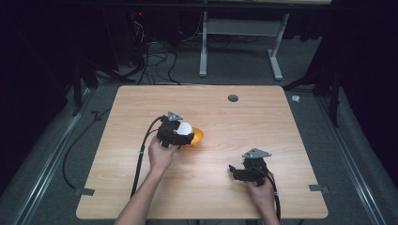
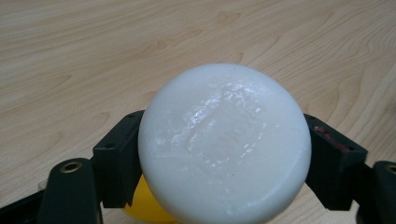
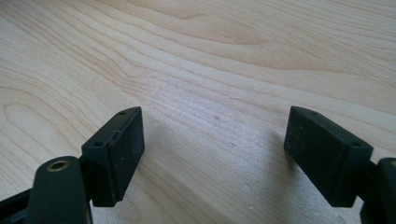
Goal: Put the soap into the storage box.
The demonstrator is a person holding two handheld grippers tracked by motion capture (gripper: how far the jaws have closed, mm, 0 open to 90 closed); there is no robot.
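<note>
Closest to the camera on my left gripper [image 2: 224,154] sits a white bowl [image 2: 224,144], turned so its rounded, glossy underside faces the lens. Both black jaws press against its sides, one at each edge, so I am holding it clamped. A sliver of a yellow-orange bowl [image 2: 142,207] peeks out just beneath the white one.

From the high view, my left gripper [image 1: 180,135] is a little left of the middle of the table [image 1: 234,122], with the white bowl [image 1: 185,127] in its jaws right above the yellow-orange bowl [image 1: 198,136], which rests on the wood. Whether the two bowls touch, I cannot tell. My left hand [image 1: 161,154] wraps the gripper's body, and a black cable trails from it toward the near edge.

My right gripper [image 1: 236,172] rests low near the front right part of the table, well apart from the bowls. In its own view, the right gripper [image 3: 212,154] has its jaws spread wide with bare wood between them.

The table is a pale wood-grain top with a small round dark grommet [image 1: 233,98] near its far edge. Around it lies grey carpet [image 1: 47,154]. Pieces of grey tape [image 1: 84,191] sit at the near corners. Beyond the table, black cables [image 1: 155,56] tangle on the floor beside a grey metal frame [image 1: 239,33], and the rest of the room is dark.
</note>
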